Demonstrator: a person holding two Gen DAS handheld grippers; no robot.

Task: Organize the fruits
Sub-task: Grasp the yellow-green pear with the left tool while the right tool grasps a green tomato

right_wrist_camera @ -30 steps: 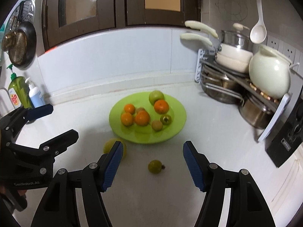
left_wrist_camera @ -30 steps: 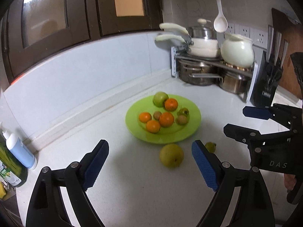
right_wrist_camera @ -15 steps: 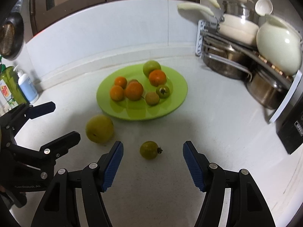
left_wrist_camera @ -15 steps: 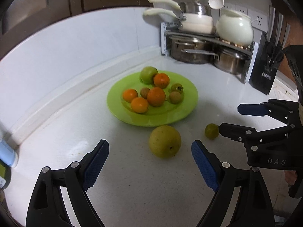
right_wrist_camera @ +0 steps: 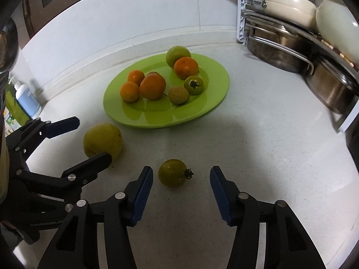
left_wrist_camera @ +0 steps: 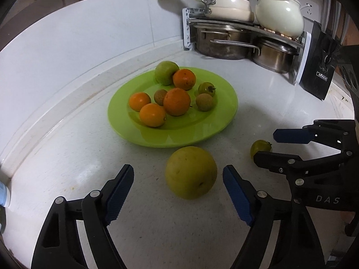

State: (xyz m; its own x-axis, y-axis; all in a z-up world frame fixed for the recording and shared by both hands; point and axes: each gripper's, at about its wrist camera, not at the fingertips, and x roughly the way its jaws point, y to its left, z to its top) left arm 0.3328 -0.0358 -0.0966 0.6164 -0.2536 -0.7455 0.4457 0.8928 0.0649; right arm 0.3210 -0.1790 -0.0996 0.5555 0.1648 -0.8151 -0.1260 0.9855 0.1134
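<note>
A lime-green plate (left_wrist_camera: 222, 121) (right_wrist_camera: 215, 98) on the white counter holds several oranges, a green apple and small brown and green fruits. In front of it lies a big yellow-green pear (left_wrist_camera: 190, 172) (right_wrist_camera: 102, 140). My left gripper (left_wrist_camera: 178, 179) straddles it, jaws closing, pads apart from the fruit. To its right a small green fruit with a dark stem (right_wrist_camera: 174, 172) (left_wrist_camera: 260, 148) lies between the blue pads of my right gripper (right_wrist_camera: 181, 177), whose jaws are also closing without touching it.
A rack of steel pots with white pans (left_wrist_camera: 226, 35) and a white kettle (left_wrist_camera: 280, 15) fills the back right corner, a black knife block (left_wrist_camera: 318, 67) beside it. Soap bottles (right_wrist_camera: 24, 98) stand at the left by the tiled wall.
Both grippers have sunk toward the counter and come close over their fruits. Their jaws have narrowed, the right one more. The fruits have not moved.
</note>
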